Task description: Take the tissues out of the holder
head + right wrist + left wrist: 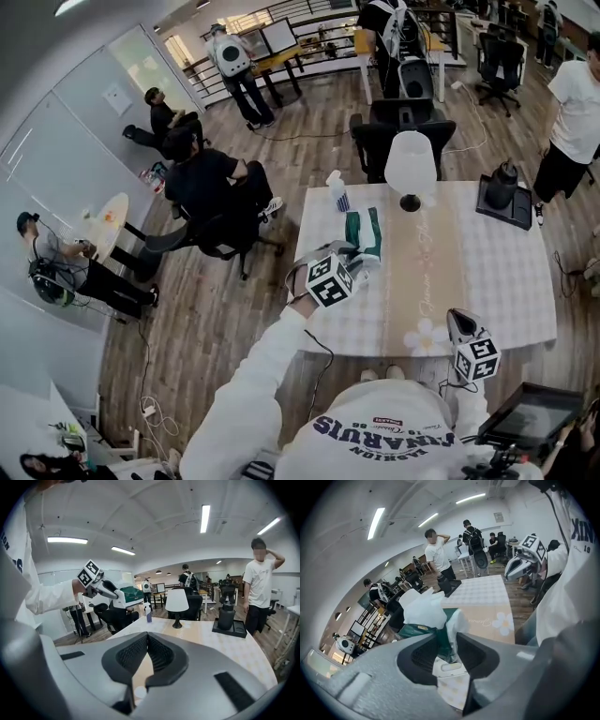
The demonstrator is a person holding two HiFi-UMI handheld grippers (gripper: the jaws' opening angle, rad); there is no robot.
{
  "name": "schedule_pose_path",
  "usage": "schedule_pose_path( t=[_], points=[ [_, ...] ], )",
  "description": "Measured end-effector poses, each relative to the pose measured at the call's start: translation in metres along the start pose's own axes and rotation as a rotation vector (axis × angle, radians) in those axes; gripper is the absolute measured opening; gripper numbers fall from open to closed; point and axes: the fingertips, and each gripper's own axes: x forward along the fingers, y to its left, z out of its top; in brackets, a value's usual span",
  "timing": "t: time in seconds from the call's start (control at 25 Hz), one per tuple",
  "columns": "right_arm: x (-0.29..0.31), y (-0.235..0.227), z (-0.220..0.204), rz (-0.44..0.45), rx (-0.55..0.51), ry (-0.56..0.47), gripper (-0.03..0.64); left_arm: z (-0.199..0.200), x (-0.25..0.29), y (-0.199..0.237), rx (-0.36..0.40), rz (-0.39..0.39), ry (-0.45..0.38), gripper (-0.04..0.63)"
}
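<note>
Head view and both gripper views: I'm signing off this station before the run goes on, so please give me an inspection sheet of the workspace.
Surface: table under a checked cloth, with a beige flowered runner.
Job's things: green holder, white tissues sticking out of it.
Clutter: lamp, bottle, black jug on a tray.
Grippers: left hand-held gripper shut on the holder, a tissue fold also between its jaws; right hand-held gripper shut, empty, at the near table edge.
Cables: a cable hangs below the left hand-held gripper; more lie on the floor.
Surroundings: open office, people, chairs.
</note>
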Motion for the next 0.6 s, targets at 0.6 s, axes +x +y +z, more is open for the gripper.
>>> schedule_pose_path(
  t=[0.6],
  points=[
    [-0.058, -0.036, -0.019, -0.175, 0.089, -0.016, 0.008, 0.07, 0.043, -0.025, 0.138, -0.109, -0.057, 0.129]
  ],
)
